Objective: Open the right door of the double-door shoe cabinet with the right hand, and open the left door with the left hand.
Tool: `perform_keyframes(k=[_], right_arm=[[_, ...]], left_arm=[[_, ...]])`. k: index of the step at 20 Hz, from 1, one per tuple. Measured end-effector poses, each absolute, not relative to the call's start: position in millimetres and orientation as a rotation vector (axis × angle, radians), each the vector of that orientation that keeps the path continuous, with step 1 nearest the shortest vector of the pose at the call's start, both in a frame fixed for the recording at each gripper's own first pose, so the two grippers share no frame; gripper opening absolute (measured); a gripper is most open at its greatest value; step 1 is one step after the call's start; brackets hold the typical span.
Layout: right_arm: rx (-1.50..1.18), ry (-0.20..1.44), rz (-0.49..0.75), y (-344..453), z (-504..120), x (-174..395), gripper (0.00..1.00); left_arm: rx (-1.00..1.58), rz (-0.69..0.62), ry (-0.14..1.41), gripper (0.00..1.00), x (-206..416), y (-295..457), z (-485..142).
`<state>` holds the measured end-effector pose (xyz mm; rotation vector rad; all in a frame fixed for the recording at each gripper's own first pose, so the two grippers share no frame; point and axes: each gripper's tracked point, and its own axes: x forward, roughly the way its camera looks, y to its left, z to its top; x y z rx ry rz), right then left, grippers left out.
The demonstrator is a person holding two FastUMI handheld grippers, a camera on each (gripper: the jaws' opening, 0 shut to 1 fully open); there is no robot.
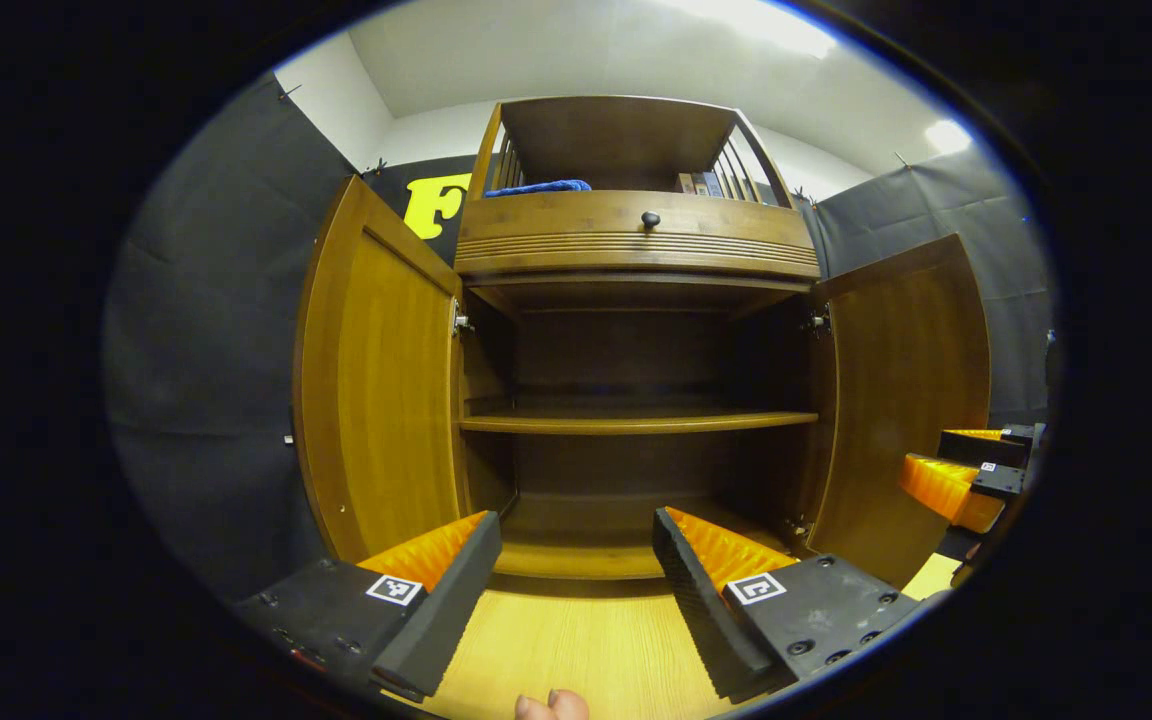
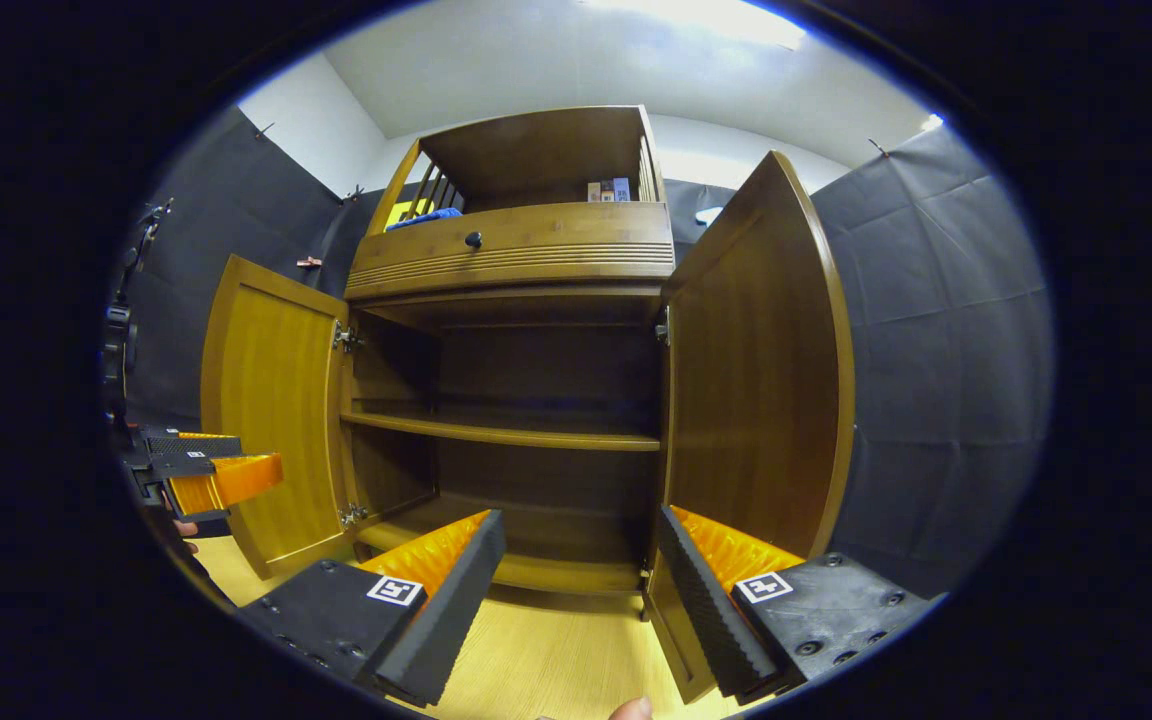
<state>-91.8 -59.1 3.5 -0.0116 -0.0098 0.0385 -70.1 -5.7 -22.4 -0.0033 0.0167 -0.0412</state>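
Two doors wide open: left door [image 1: 376, 380], right door [image 2: 756, 370] | left gripper [image 1: 576, 560] released | right gripper [image 2: 581, 560] released | tip: back both away slowly, no bumping shoe cabinet [image 1: 636, 240].

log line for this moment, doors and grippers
left door: open | right door: open | left gripper: open, empty | right gripper: open, empty | shelves: bare

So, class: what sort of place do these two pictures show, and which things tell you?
Probably a staged recording booth, not a home: black cloth walls surround a brown wooden double-door shoe cabinet, open and bare-shelved, on a light wood floor.
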Motion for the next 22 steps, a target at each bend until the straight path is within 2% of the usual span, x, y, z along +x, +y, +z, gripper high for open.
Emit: perform_keyframes(k=[3,6,11,22], right_arm=[[-0.013,-0.012,0.036,-59.2,4.1,-92.0,0.99],[-0.013,-0.010,0.037,-58.7,2.9,-91.7,0.95],[-0.014,-0.012,0.038,-59.1,3.9,-92.6,0.99],[-0.020,-0.018,0.044,-54.8,6.4,-93.8,0.98]], left_arm=[[-0.005,-0.042,0.016,0.94,-70.6,-6.0,-21.5],[-0.004,-0.042,0.016,0.94,-70.9,-6.4,-21.7],[0.000,-0.041,0.016,0.94,-71.1,-6.3,-21.4],[-0.002,-0.036,0.013,0.94,-73.4,-3.6,-19.1]])
